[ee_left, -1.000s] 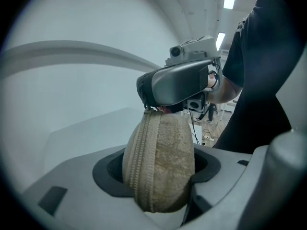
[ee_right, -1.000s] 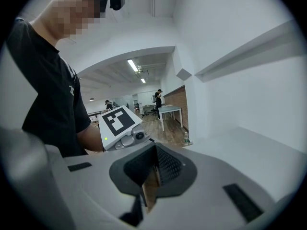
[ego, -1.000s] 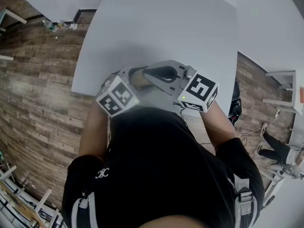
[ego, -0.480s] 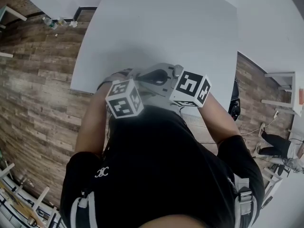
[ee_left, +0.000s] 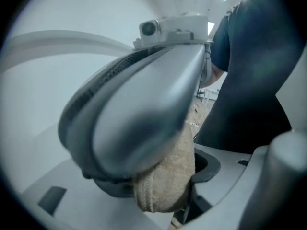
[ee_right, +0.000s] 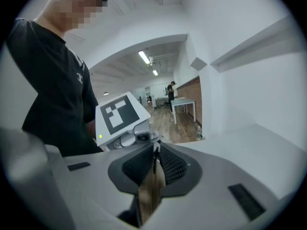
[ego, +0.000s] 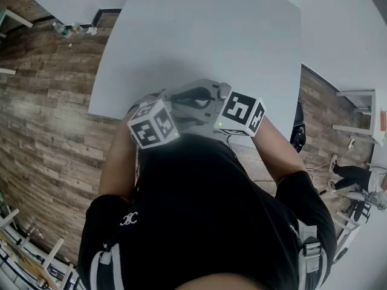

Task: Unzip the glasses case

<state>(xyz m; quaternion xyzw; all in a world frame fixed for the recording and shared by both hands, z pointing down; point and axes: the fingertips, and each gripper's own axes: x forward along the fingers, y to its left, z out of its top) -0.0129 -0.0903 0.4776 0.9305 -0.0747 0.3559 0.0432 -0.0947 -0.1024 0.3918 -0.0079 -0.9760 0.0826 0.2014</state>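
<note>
The glasses case (ee_left: pixel 168 171) is beige and fabric-covered, and my left gripper (ee_left: pixel 163 195) is shut on its end. In the left gripper view the right gripper's grey finger (ee_left: pixel 144 119) lies blurred across the case. My right gripper (ee_right: pixel 152 176) is shut on a thin tan zipper pull tab (ee_right: pixel 152 193), with a small dark zip piece at its tip. In the head view both grippers meet tip to tip over the near edge of the white table (ego: pixel 199 35): left gripper (ego: pixel 166 104), right gripper (ego: pixel 184 96). There they hide the case.
The left gripper's marker cube (ee_right: pixel 117 114) faces the right gripper's camera. My black-shirted torso (ego: pixel 205 210) is right behind both hands. Bottles (ego: pixel 66 30) stand on the wooden floor at the far left, and white furniture (ego: pixel 363 113) at the right.
Both grippers have come slightly nearer my body and lower, and have turned. The tan case that showed between them a second ago is now covered by the grippers.
</note>
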